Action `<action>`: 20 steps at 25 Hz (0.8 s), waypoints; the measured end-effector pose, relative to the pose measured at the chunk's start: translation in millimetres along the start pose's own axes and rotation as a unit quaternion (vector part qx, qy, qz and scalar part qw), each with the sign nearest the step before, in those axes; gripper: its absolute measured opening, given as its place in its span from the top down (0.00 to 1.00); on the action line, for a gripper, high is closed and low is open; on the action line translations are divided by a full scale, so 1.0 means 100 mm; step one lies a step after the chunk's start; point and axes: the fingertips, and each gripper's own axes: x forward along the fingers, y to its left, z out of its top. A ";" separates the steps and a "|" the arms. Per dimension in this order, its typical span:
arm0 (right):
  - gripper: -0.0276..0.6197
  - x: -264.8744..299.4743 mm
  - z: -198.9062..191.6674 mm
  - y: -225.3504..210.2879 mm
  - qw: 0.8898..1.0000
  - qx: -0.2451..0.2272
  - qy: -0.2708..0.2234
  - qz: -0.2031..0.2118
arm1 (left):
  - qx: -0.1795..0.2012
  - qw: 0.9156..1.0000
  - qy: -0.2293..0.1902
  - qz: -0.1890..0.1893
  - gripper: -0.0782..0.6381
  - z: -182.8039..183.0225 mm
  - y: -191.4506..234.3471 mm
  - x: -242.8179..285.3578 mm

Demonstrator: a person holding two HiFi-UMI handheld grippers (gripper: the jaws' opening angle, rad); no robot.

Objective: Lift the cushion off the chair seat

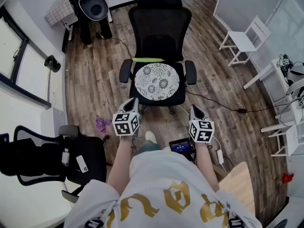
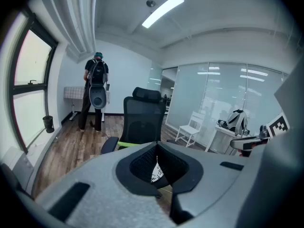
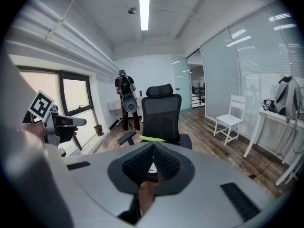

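The cushion (image 1: 157, 81) lies flat on the seat of a black mesh office chair (image 1: 160, 27), and that seat is the worktop (image 1: 180, 99) here. The cushion covers most of it and sits centred between the two armrests. It is round, so it has no long axis to line up with. It is white with a dense dark floral print, and looks thin and soft, so it will probably sag when raised by one edge. A narrow green strip (image 1: 148, 60) lies just behind it against the backrest, near its far rim. The cushion sits straight ahead of the person, lower than both tools and apart from them, with bare wooden floor (image 1: 95, 80) between the chair and the person's feet. The left tool (image 1: 134, 101) points at the cushion's near-left edge and the right tool (image 1: 194, 109) at its near-right. The left seems slightly the nearer, though the difference is small. Each tool's own view shows its jaws drawn together with nothing held, and only a sliver of the printed cushion shows past the tips. Both would have to open and reach forward and down to the near rim before any lift can begin.
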 end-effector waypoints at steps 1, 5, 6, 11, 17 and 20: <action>0.94 0.00 -0.01 0.01 1.000 0.000 0.001 0.002 | -0.001 1.000 0.001 0.001 0.88 -0.01 0.01 -0.01; 0.94 0.01 -0.01 -0.01 1.000 0.004 -0.003 -0.007 | -0.001 1.000 0.002 0.000 0.88 -0.02 0.02 0.00; 0.94 0.01 0.01 -0.03 1.000 -0.002 -0.006 -0.016 | 0.000 1.000 0.001 0.000 0.88 -0.01 0.02 0.01; 0.94 0.01 0.04 -0.04 1.000 -0.011 -0.012 -0.022 | 0.004 1.000 0.003 0.001 0.88 0.00 0.04 -0.01; 0.94 0.03 -0.01 -0.02 1.000 -0.012 -0.009 -0.010 | 0.008 1.000 0.008 0.010 0.88 -0.01 0.05 -0.04; 0.94 0.04 -0.09 -0.02 1.000 -0.019 0.001 -0.007 | 0.006 1.000 0.011 0.016 0.88 -0.04 0.07 -0.07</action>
